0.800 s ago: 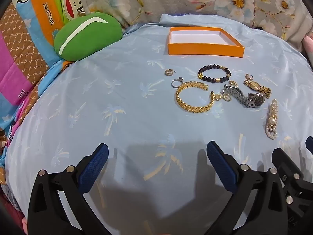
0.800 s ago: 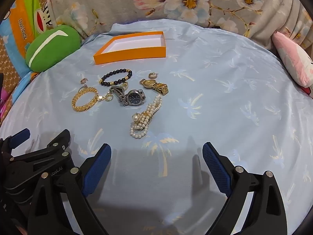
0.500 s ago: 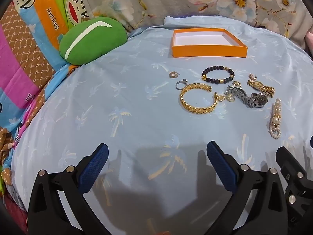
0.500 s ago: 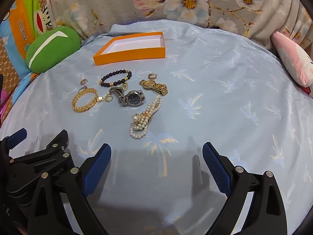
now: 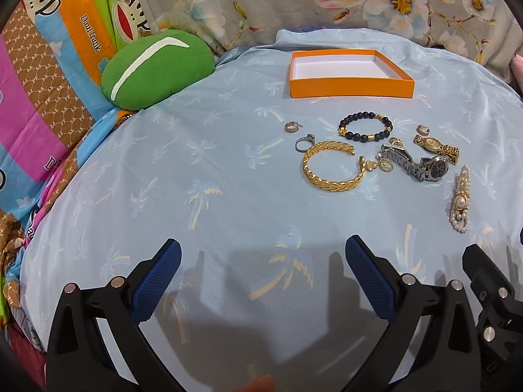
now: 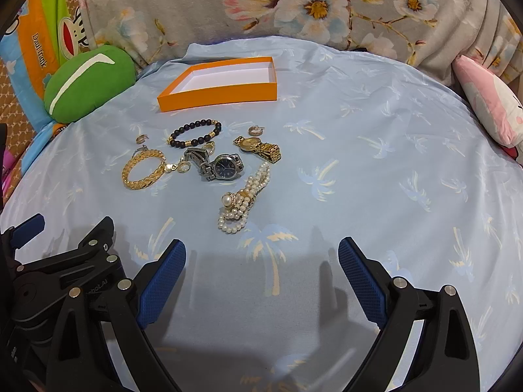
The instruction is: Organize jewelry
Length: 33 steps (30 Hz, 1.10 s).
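An empty orange box (image 5: 351, 83) (image 6: 218, 93) with a white inside sits at the back of the light blue cloth. In front of it lie a black bead bracelet (image 5: 365, 126) (image 6: 195, 133), a gold bangle (image 5: 331, 166) (image 6: 143, 170), a silver watch (image 5: 415, 163) (image 6: 217, 165), a gold watch (image 5: 436, 144) (image 6: 258, 146), a pearl bracelet (image 5: 461, 201) (image 6: 243, 201) and small rings (image 5: 290, 126). My left gripper (image 5: 261, 271) and right gripper (image 6: 261, 271) are both open and empty, near the cloth's front edge, short of the jewelry.
A green cushion (image 5: 157, 68) (image 6: 86, 81) lies at the back left beside a colourful cartoon blanket (image 5: 42, 75). A floral cover (image 6: 294, 9) rises behind the box. A pink plush (image 6: 487, 107) sits at the right edge.
The left gripper has drawn back slightly and shifted left, so the jewelry and box sit further right in its view. The right gripper has barely moved. Both stay open.
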Each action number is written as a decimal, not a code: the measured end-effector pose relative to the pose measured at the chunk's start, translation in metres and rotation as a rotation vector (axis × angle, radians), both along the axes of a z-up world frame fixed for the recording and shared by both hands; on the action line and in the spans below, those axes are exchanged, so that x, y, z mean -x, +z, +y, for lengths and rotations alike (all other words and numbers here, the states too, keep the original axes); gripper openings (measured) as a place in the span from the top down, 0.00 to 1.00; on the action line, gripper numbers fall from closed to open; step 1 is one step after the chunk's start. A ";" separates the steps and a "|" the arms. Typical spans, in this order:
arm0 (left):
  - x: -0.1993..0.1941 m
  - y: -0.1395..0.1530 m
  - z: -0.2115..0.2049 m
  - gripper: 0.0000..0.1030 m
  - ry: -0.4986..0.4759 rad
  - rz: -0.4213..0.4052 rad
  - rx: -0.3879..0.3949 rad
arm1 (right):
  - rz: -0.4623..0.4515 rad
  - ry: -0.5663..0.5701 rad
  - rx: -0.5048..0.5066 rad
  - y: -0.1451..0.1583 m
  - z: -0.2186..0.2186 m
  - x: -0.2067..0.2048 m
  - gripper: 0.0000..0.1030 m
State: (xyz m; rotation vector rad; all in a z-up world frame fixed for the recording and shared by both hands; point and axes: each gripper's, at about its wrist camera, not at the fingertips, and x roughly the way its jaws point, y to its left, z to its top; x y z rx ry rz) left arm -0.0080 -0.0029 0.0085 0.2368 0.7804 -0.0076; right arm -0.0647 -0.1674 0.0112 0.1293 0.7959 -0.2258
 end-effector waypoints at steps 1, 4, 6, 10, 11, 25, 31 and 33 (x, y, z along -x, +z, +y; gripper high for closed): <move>0.000 0.000 0.000 0.05 -0.001 0.001 0.002 | 0.000 0.000 0.001 0.000 0.000 0.000 0.10; 0.000 0.000 0.001 0.05 -0.001 0.001 0.003 | -0.001 0.000 0.001 0.000 0.000 0.000 0.10; -0.001 0.000 0.000 0.05 -0.001 0.003 0.005 | 0.000 0.000 0.001 0.000 0.000 0.000 0.10; -0.003 -0.001 0.000 0.05 -0.005 0.009 0.013 | 0.000 0.000 0.001 0.000 0.000 0.000 0.10; -0.003 -0.002 0.000 0.05 -0.005 0.010 0.014 | 0.000 -0.001 0.002 0.000 0.000 0.000 0.10; -0.004 -0.003 -0.001 0.05 -0.008 0.011 0.018 | -0.002 0.000 0.002 0.001 0.001 0.000 0.10; -0.004 -0.004 -0.001 0.05 -0.008 0.010 0.019 | -0.002 0.000 0.002 0.001 0.001 0.000 0.10; -0.004 -0.004 -0.001 0.05 -0.008 0.010 0.019 | -0.002 0.000 0.002 0.001 0.001 0.000 0.10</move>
